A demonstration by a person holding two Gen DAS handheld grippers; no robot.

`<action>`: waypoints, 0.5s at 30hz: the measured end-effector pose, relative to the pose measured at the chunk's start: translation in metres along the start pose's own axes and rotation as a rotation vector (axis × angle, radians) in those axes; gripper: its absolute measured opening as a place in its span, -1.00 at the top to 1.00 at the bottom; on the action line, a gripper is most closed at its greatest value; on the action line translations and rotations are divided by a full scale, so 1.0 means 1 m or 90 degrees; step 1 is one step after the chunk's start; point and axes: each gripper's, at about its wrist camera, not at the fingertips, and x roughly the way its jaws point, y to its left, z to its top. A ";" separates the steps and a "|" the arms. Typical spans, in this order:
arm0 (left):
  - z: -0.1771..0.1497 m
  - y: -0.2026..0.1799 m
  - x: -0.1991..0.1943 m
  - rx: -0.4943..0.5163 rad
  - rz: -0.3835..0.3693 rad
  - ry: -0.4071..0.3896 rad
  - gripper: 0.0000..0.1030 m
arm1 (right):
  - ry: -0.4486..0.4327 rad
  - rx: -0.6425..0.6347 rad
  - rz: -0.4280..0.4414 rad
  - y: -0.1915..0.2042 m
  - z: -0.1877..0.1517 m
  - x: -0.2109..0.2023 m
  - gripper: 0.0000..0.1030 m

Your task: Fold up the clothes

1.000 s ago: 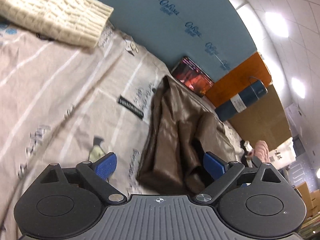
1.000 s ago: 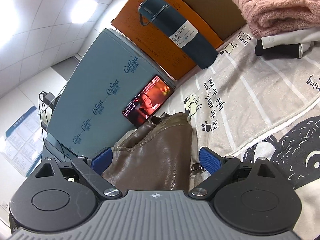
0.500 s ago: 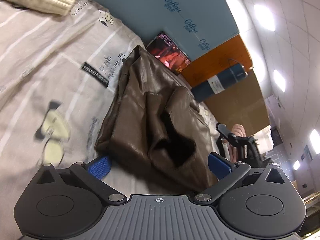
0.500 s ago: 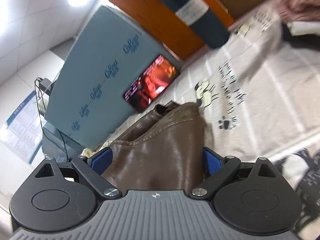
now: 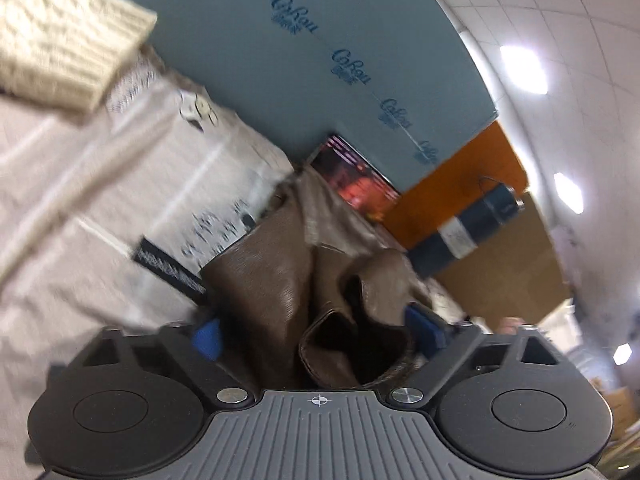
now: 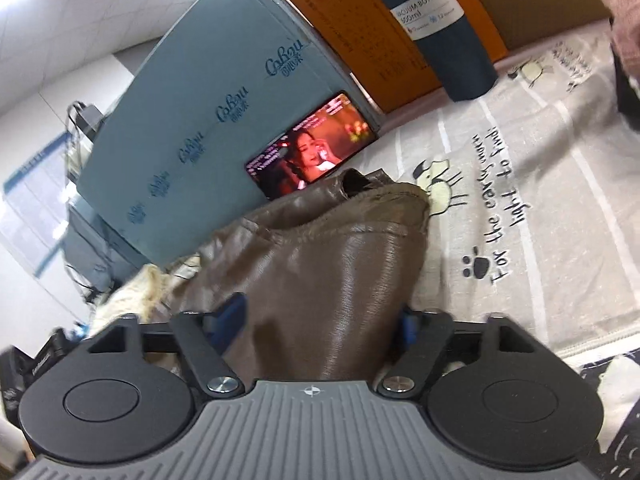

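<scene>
A brown leather-look jacket (image 5: pixel 260 288) lies bunched on a printed bed sheet (image 5: pixel 80 200). My left gripper (image 5: pixel 314 334) straddles its near end. Its jaws are closing with the folds and a dark sleeve opening between the blue pads (image 5: pixel 206 338), which do not visibly squeeze it. In the right wrist view the same jacket (image 6: pixel 340 248) fills the gap of my right gripper (image 6: pixel 320 320). These jaws are also closing, and the pads (image 6: pixel 232 316) press against the jacket's sides.
A cream knit sweater (image 5: pixel 60 40) lies at the far left. A lit phone (image 6: pixel 316 148) leans on a blue board (image 6: pixel 208 120). A dark bottle (image 6: pixel 444 28) stands by an orange panel (image 6: pixel 360 32). Pink knitwear (image 6: pixel 624 12) sits at the right edge.
Both grippers have moved in over the jacket's near end, and their jaws have narrowed around it. The left view swung, so the cream sweater is back in sight.
</scene>
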 end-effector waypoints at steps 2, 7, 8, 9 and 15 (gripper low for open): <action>0.001 0.002 0.005 0.015 0.011 -0.001 0.00 | -0.008 0.004 -0.012 -0.002 -0.002 0.000 0.07; 0.000 0.012 0.006 0.005 -0.040 -0.004 0.27 | -0.029 0.022 0.022 -0.006 -0.005 -0.004 0.31; 0.000 0.013 0.005 0.003 -0.055 -0.008 0.27 | -0.032 0.030 0.037 -0.007 -0.005 -0.006 0.32; 0.000 0.015 0.005 -0.001 -0.065 -0.010 0.27 | -0.034 0.041 0.051 -0.009 -0.005 -0.007 0.32; 0.013 0.017 0.011 -0.031 -0.024 0.000 -0.13 | -0.020 0.035 0.037 -0.008 -0.004 -0.004 0.37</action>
